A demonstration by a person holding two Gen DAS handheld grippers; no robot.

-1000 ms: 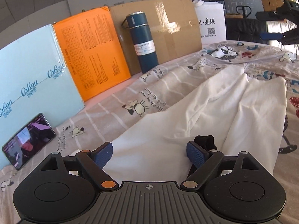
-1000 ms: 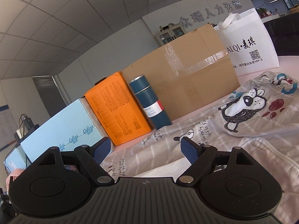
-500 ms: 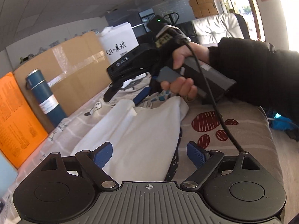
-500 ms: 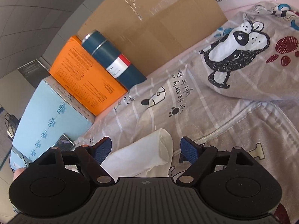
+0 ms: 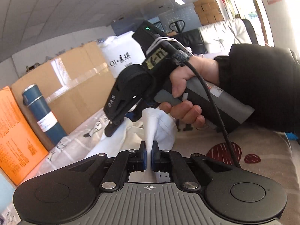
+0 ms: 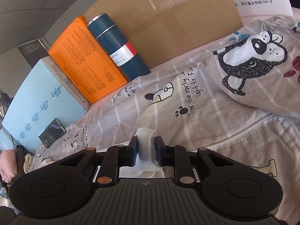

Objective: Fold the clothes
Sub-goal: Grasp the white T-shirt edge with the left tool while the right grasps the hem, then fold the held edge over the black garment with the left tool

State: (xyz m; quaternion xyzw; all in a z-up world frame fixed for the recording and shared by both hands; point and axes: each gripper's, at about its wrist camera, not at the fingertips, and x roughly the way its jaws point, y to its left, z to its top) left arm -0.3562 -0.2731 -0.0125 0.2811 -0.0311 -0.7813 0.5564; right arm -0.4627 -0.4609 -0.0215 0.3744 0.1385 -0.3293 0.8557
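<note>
A white garment (image 5: 159,127) lies on the dog-print bedspread (image 5: 253,153). My left gripper (image 5: 149,156) is shut on a pinched fold of the garment, which rises in a taut strip in front of it. My right gripper (image 6: 146,152) is shut on another bunched edge of the same white garment (image 6: 145,144). In the left wrist view the right gripper's body (image 5: 131,95) and the hand holding it sit just above the cloth, close ahead of my left gripper.
Along the back stand a cardboard box (image 6: 178,18), a blue bottle (image 6: 118,46), an orange box (image 6: 84,56) and a light blue box (image 6: 37,97) with a phone (image 6: 52,132) leaning on it. A white bag (image 5: 123,58) stands beside the cardboard box.
Both grippers were open and have closed on the white garment. The left gripper swung right toward the right gripper; the right gripper tilted down to the cloth.
</note>
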